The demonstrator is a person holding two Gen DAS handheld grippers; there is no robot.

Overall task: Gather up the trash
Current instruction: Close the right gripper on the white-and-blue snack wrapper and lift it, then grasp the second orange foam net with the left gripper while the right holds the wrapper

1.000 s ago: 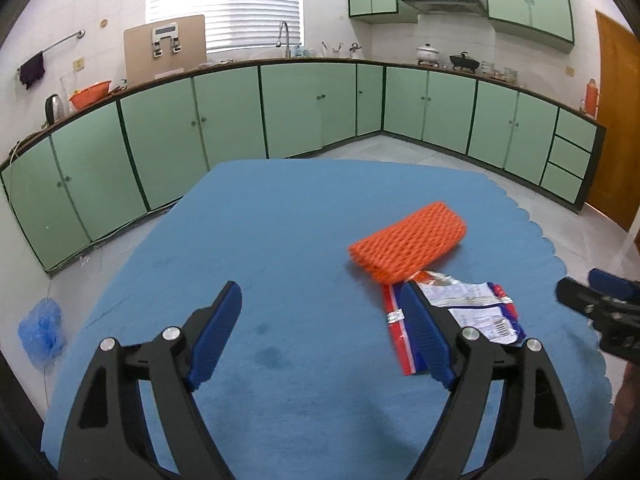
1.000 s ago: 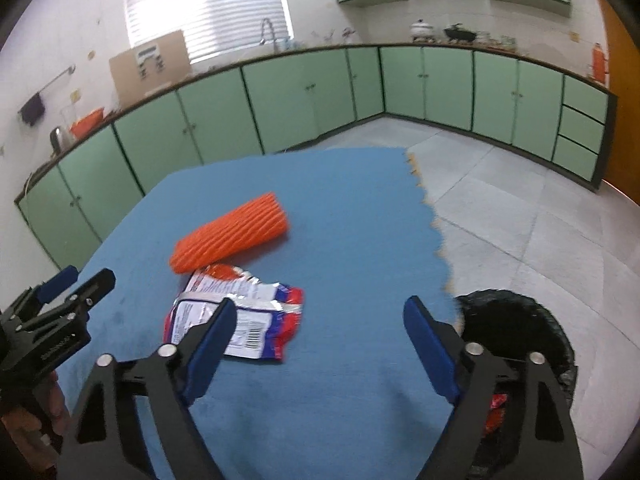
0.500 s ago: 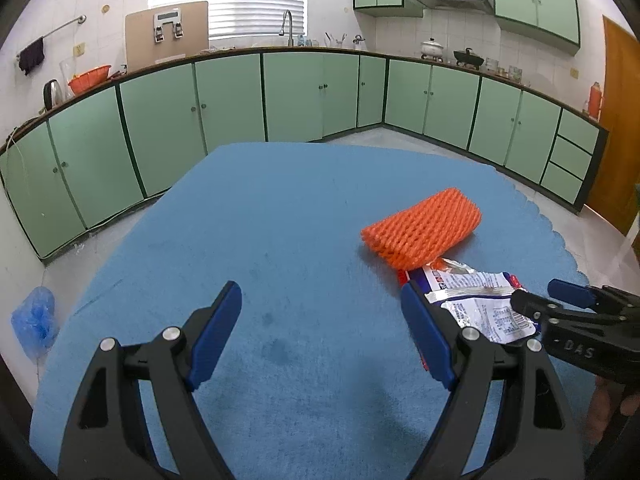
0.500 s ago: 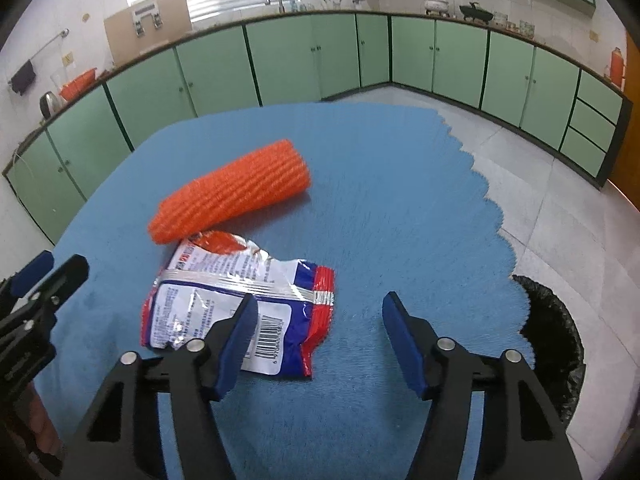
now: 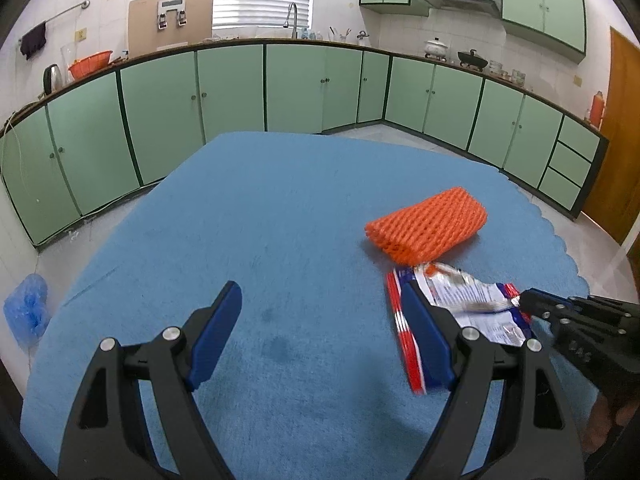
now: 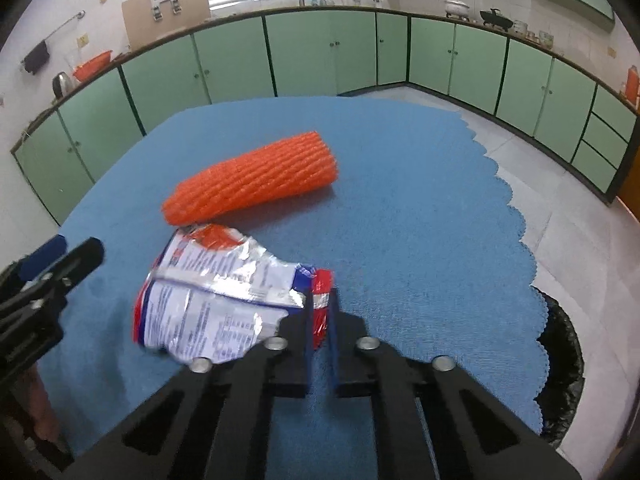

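STEP: right gripper (image 6: 320,300) has just been closing and now pinches the red end of the crinkled foil snack wrapper (image 6: 216,300), near the blue tablecloth's (image 6: 400,208) scalloped right edge | ADVICE: lift slowly; the corner hold looks thin | LEFT: left gripper (image 5: 320,332) hangs released, holding nothing | AROUND: orange foam-net sleeve (image 6: 252,178) touches the wrapper's far end and could drag along; black-lined bin (image 6: 560,360) waits below that edge.
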